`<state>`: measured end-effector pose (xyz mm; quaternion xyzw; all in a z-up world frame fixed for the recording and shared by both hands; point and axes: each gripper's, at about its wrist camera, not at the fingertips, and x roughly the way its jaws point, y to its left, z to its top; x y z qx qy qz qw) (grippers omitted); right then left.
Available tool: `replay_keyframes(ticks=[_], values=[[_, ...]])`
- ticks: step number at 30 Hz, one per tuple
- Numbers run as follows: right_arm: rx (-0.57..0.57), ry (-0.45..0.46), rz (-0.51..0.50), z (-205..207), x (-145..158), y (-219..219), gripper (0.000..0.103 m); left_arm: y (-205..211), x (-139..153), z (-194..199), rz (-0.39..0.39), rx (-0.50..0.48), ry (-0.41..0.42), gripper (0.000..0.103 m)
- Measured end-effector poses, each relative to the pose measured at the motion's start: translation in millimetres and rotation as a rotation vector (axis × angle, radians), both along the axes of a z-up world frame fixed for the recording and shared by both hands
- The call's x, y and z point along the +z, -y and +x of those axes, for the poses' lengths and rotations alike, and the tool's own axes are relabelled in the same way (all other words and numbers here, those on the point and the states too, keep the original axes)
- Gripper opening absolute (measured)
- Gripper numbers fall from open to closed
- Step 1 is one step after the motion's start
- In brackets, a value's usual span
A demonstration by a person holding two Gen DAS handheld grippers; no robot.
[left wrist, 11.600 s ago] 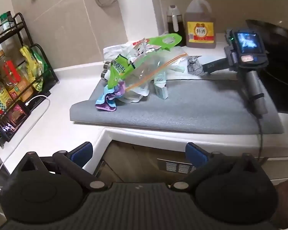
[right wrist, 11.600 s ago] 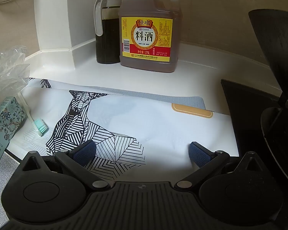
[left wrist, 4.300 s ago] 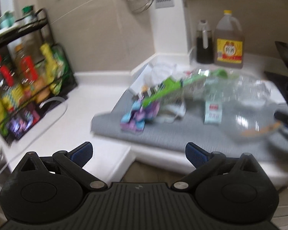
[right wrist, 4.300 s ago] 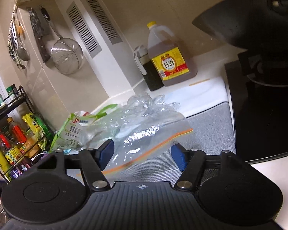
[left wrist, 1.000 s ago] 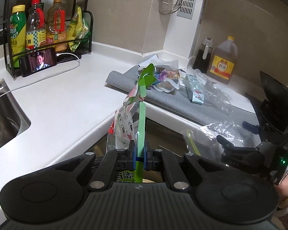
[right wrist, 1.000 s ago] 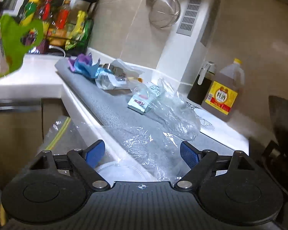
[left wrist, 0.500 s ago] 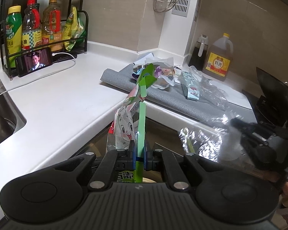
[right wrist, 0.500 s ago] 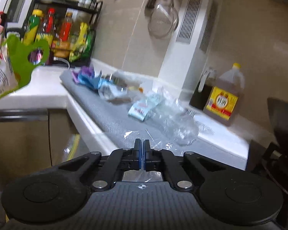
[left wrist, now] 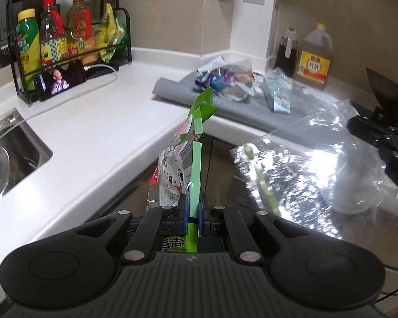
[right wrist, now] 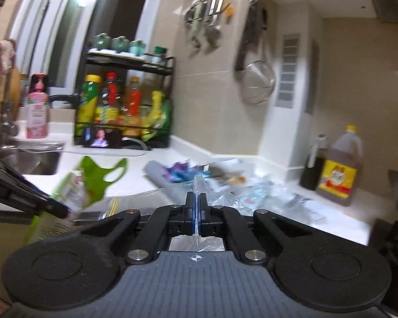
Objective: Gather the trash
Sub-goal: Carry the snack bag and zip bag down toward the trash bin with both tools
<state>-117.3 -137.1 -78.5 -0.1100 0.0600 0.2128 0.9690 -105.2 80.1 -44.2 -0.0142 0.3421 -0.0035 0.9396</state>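
My left gripper (left wrist: 193, 213) is shut on the green packaging bag (left wrist: 196, 159), printed with a rabbit, held in front of the counter edge. The same bag shows in the right wrist view (right wrist: 92, 177) at the left. My right gripper (right wrist: 196, 212) is shut on the clear zip bag (right wrist: 199, 185). That bag hangs open to the right in the left wrist view (left wrist: 318, 164). More trash lies on the grey mat (left wrist: 241, 108): purple wrappers (left wrist: 215, 80), a small teal box (left wrist: 277, 98) and clear plastic (left wrist: 302, 92).
A white L-shaped counter (left wrist: 98, 132) has a sink (left wrist: 5, 159) at the left. A black rack of bottles (left wrist: 66, 39) and a phone (left wrist: 59, 80) stand at the back. A cooking wine jug (left wrist: 315, 58) and dark bottle (left wrist: 286, 50) stand by the wall. A black wok (left wrist: 384, 92) is at the right.
My right gripper, shut on the clear zip bag, has lifted and swung left. The clear bag now hangs closer to the green bag. My left gripper still holds the green bag.
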Motion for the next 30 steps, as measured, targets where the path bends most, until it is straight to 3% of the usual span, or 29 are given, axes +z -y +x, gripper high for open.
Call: replay_keyframes(ticks=[14,30], values=[[-0.035,-0.103,-0.056,1.1,-31.1,-14.5,0.002,6.8,-28.4,-5.1,0.018,-0.018,-0.087,0.007],[-0.042,-0.133,-0.062,4.4,-45.6,-15.8,0.002,17.8,-42.5,5.4,0.058,-0.053,-0.137,0.007]])
